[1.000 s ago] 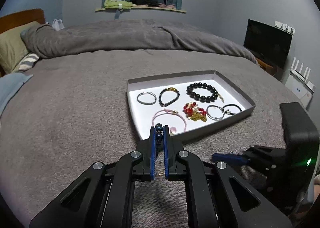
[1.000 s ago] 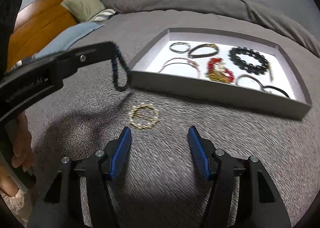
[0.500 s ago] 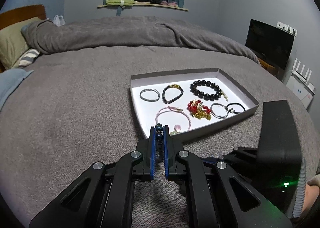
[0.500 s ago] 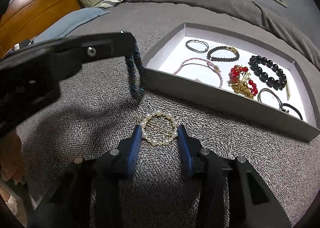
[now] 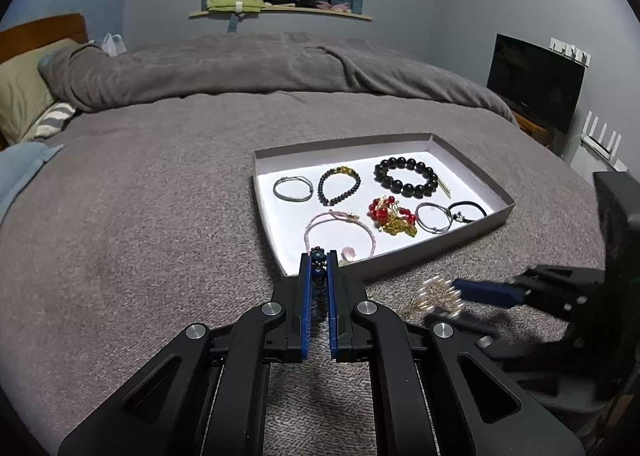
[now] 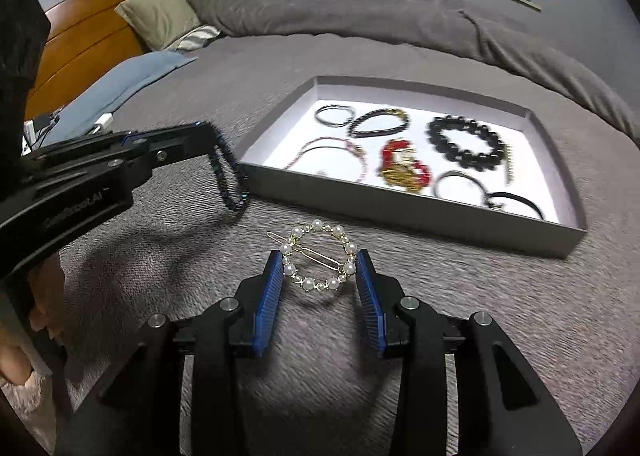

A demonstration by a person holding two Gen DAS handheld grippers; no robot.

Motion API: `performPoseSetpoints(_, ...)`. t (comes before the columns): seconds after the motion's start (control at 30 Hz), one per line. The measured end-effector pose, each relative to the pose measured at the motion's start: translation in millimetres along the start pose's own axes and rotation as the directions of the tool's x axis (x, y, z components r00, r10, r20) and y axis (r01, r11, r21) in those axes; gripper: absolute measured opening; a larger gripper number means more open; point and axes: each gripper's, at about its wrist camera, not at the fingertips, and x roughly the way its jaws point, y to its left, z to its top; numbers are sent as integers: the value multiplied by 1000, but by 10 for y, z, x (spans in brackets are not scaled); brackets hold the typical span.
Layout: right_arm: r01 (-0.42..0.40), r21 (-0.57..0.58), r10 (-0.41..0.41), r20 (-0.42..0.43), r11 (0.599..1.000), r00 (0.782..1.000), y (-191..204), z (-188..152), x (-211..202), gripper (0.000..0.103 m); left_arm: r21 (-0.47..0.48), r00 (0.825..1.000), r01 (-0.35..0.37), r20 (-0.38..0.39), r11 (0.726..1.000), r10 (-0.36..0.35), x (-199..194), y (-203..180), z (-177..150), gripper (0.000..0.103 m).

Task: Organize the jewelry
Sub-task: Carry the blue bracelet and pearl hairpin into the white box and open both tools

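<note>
My left gripper (image 5: 319, 256) is shut on a dark blue bead bracelet (image 5: 318, 256), which hangs from its tips in the right wrist view (image 6: 230, 179), just left of the tray's near corner. My right gripper (image 6: 319, 260) has its fingers on either side of a round pearl hair clip (image 6: 319, 256) that seems lifted a little off the bedspread; the pads touch its sides. The clip shows blurred in the left wrist view (image 5: 434, 290). The grey tray (image 6: 400, 211) holds several bracelets and hair ties.
The tray (image 5: 460, 234) lies on a grey bedspread. Inside it are a black bead bracelet (image 5: 406, 175), a red and gold piece (image 5: 392, 215) and a pink bracelet (image 5: 340, 230). Pillows and a wooden headboard (image 6: 100, 43) stand to the left.
My right gripper moved forward to the pearl clip and closed its fingers against it. My left gripper kept the blue bracelet and drew slightly back from the tray.
</note>
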Motion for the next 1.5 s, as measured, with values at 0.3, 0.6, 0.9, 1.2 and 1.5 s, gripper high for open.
performPoseSetpoints(0.3, 35, 38, -39, 93, 999, 995, -374, 66, -381, 38, 18, 1000, 17, 12, 1000, -17, -61, -69, 6, 8)
performPoseSetpoints(0.6, 109, 135, -131, 169, 985, 977, -1105, 258, -525, 38, 16, 999, 33, 39, 999, -33, -69, -52, 242, 8)
performPoseSetpoints(0.9, 139, 164, -169, 180, 977, 969, -1483, 483, -275, 38, 31, 997, 14, 76, 999, -16, 294, -113, 659, 8)
performPoseSetpoints(1.2, 152, 148, -174, 142, 977, 974, -1519, 728, 90, 38, 25, 999, 13, 45, 1000, -14, 776, -101, 845, 8)
performPoseSetpoints(1.5, 157, 159, -172, 84, 975, 981, -1546, 616, 263, 38, -32, 998, -13, -55, 999, 11, 1046, 181, 597, 8)
